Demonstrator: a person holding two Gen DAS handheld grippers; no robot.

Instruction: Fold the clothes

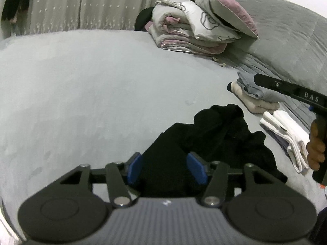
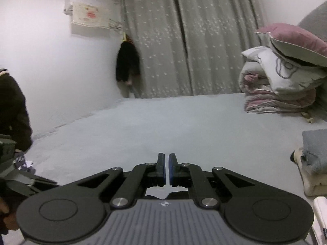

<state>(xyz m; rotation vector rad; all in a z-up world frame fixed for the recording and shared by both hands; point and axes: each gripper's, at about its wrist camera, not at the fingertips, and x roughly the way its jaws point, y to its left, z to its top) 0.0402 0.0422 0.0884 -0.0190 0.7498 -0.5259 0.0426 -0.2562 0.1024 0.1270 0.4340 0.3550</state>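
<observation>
The left tool [image 1: 166, 168] is spread wide, its pads straddling the near edge of a crumpled black garment [image 1: 224, 134] on the bed [image 1: 92, 81]. The garment runs away and rightward from it. Beyond the garment sit folded stacks [image 1: 257, 96]. The right tool [image 2: 166, 170], nearly pressed together and empty, hovers farther off.

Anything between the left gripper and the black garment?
Nothing visible. The left gripper has its jaws open with the crumpled black garment directly ahead and partly between them on the grey bed. The folded stacks lie off to the right, clear of the path.
</observation>
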